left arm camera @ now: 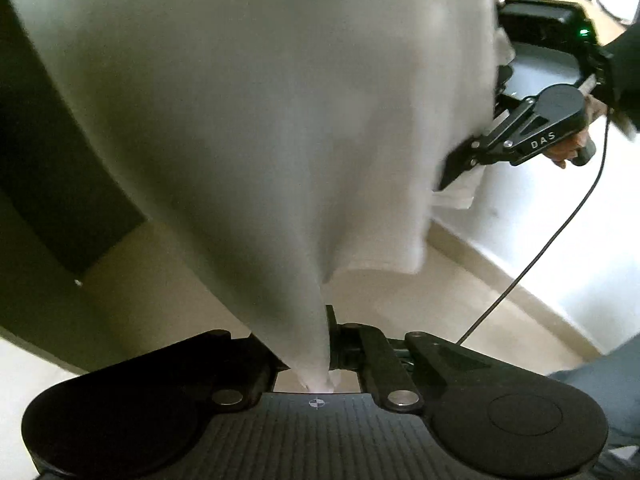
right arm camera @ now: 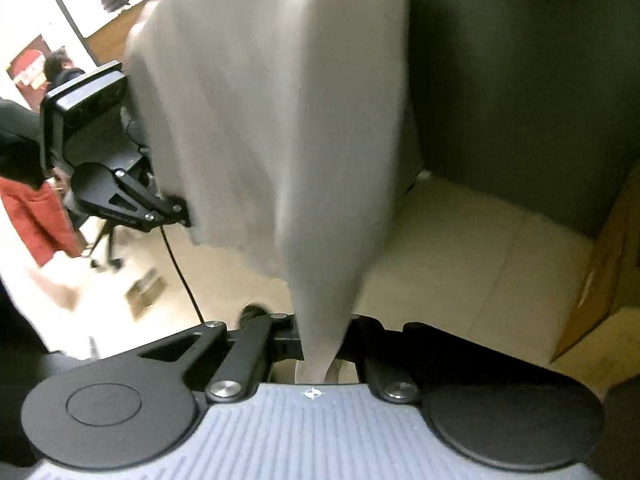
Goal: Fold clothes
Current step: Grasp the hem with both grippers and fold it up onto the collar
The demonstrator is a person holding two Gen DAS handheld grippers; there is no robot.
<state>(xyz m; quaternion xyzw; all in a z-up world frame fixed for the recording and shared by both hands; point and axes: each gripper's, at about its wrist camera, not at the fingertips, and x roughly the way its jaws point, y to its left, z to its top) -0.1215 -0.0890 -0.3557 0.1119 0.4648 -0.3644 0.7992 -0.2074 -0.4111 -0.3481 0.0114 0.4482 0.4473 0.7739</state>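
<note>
The left gripper (left arm camera: pixel 320 344) is clamped on a gathered corner of the white garment (left arm camera: pixel 260 120), which fans out ahead of its jaws, blurred. The right gripper (right arm camera: pixel 320 340) is likewise closed on a bunched edge of the garment (right arm camera: pixel 280 120); cloth hangs spread between the two tools, above the pale floor (right arm camera: pixel 460 248). A dark panel (right arm camera: pixel 520 80) stands beyond.

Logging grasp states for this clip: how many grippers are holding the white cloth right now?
2. The left gripper pinches one bunched part of the white cloth; the right gripper pinches another, the cloth hanging between them above the floor. No other gripper is in view.
</note>
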